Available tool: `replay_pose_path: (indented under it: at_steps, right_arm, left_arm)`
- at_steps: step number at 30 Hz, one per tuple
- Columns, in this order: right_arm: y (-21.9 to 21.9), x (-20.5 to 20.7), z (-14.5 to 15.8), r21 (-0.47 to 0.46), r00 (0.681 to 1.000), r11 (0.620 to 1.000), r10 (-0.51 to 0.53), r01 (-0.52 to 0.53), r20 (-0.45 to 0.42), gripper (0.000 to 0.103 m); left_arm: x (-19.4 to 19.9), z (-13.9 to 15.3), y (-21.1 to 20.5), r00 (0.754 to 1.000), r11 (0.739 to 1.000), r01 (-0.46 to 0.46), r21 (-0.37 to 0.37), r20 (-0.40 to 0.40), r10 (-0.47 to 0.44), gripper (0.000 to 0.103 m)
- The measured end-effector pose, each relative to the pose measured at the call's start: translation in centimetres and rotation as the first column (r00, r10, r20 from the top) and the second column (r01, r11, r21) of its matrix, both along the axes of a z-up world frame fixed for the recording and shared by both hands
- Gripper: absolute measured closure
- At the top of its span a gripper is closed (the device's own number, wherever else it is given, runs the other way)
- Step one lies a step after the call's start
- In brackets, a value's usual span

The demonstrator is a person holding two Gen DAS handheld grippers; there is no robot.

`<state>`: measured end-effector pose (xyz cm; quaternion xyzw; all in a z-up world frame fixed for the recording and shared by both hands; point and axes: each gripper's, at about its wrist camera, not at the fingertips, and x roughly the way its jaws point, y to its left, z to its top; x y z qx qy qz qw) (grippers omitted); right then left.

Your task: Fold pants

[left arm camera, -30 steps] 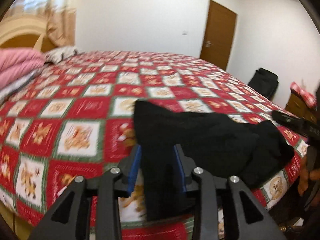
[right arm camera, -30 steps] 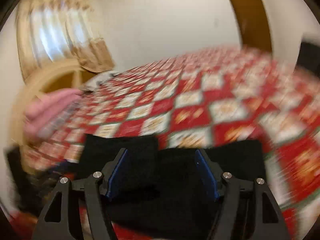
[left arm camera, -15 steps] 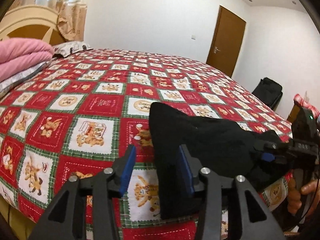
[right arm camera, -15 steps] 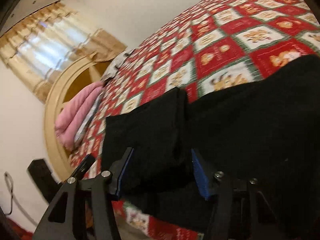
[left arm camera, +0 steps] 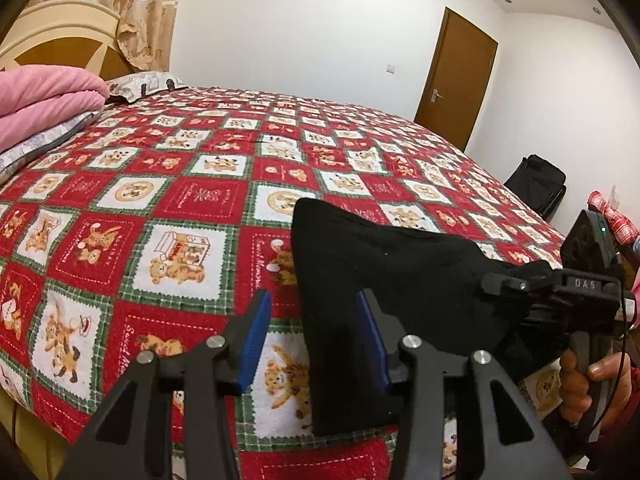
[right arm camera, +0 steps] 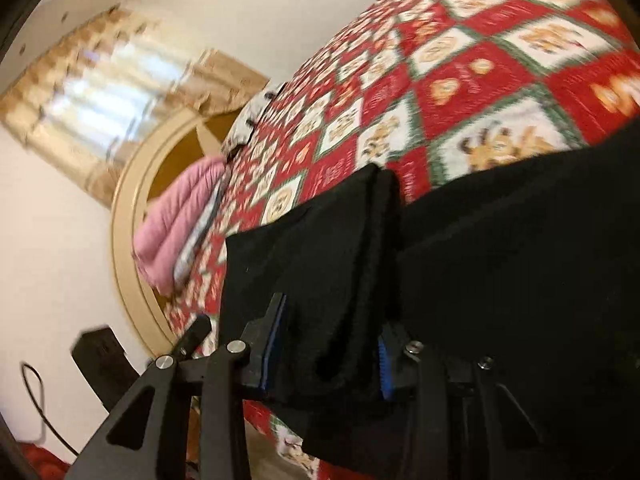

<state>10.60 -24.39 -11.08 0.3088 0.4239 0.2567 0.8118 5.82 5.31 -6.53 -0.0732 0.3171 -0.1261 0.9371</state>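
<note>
Black pants (left arm camera: 384,280) lie partly folded on the near edge of a bed with a red, white and green patchwork quilt (left arm camera: 180,200). My left gripper (left arm camera: 316,344) is open; the pants' near end lies between its blue pads, by the right one. My right gripper (right arm camera: 324,348) has a fold of the pants (right arm camera: 500,248) between its blue pads, the jaws still fairly wide. It also shows in the left wrist view (left arm camera: 560,292), at the right end of the pants, held by a hand.
A pink folded blanket (left arm camera: 44,100) and a pillow (left arm camera: 144,84) lie at the head of the bed by a wooden headboard (left arm camera: 60,40). A black bag (left arm camera: 540,184) stands beyond the bed's right side, near a brown door (left arm camera: 456,80).
My left gripper opened wider and let the pants go; the cloth now lies at its right pad. My right gripper dropped, tilted and narrowed around a fold of the pants.
</note>
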Motion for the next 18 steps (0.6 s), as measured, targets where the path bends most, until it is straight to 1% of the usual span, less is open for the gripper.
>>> replay_pose_path:
  at_steps: [1, 2, 3, 6, 7, 8, 10, 11, 13, 14, 15, 17, 18]
  right_arm:
    - [0.2, 0.1, 0.1, -0.025, 1.000, 1.000, 0.003, -0.003, 0.004, 0.080]
    - [0.3, 0.2, 0.3, -0.045, 1.000, 0.999, 0.012, -0.012, 0.006, 0.085]
    - [0.4, 0.0, 0.6, -0.049, 1.000, 0.999, 0.020, -0.020, 0.017, 0.087]
    - [1.1, -1.2, 3.5, -0.103, 0.992, 0.994, 0.055, -0.044, 0.111, 0.087]
    - [1.0, -2.0, 5.2, -0.115, 0.984, 0.992, 0.070, -0.051, 0.163, 0.087]
    - [0.4, -2.8, 6.4, -0.125, 0.978, 0.991, 0.073, -0.049, 0.195, 0.087]
    - [-1.0, -4.4, 8.4, -0.168, 0.966, 0.986, 0.060, -0.017, 0.250, 0.087]
    - [-2.4, -5.4, 9.3, -0.189, 0.961, 0.982, 0.043, 0.011, 0.275, 0.087]
    - [-4.8, -7.1, 9.7, -0.225, 0.956, 0.973, 0.015, 0.054, 0.294, 0.087]
    - [-6.1, -7.6, 9.3, -0.249, 0.958, 0.966, 0.007, 0.067, 0.285, 0.087]
    - [-7.4, -7.9, 8.5, -0.261, 0.967, 0.962, -0.005, 0.074, 0.256, 0.087]
    - [-10.0, -7.8, 4.9, -0.247, 0.988, 0.964, -0.070, 0.104, 0.140, 0.087]
    - [-10.4, -7.5, 3.5, -0.253, 0.990, 0.961, -0.091, 0.115, 0.106, 0.087]
  left_arm:
    - [-0.1, 0.1, 0.0, 1.000, 1.000, -0.002, 0.001, 0.003, 0.002, 0.056]
    - [-0.2, 0.3, 0.0, 1.000, 1.000, -0.003, 0.001, 0.008, 0.003, 0.056]
    - [-0.2, 0.4, 0.1, 1.000, 1.000, -0.004, 0.002, 0.011, 0.004, 0.056]
    - [-0.4, 0.9, 0.1, 0.999, 1.000, -0.011, 0.006, 0.030, 0.011, 0.056]
    - [-0.5, 1.1, 0.0, 0.999, 1.000, -0.010, 0.005, 0.035, 0.010, 0.056]
    - [-0.5, 1.2, -0.1, 0.999, 1.000, -0.006, 0.007, 0.040, 0.006, 0.056]
    - [-0.6, 1.5, -0.5, 0.999, 1.000, -0.001, 0.021, 0.053, -0.001, 0.056]
    - [-0.6, 1.5, -0.7, 0.998, 1.000, 0.003, 0.024, 0.056, -0.005, 0.056]
    - [-0.6, 1.4, -1.2, 0.999, 1.000, 0.017, 0.025, 0.051, -0.018, 0.056]
    - [-0.5, 1.3, -1.5, 0.999, 0.999, 0.025, 0.026, 0.046, -0.026, 0.056]
    - [-0.5, 1.1, -1.8, 0.999, 0.999, 0.033, 0.028, 0.040, -0.034, 0.056]
    - [-0.4, 0.8, -2.6, 0.998, 0.998, 0.053, 0.033, 0.027, -0.053, 0.056]
    - [-0.4, 0.7, -3.0, 0.998, 0.997, 0.063, 0.040, 0.018, -0.063, 0.056]
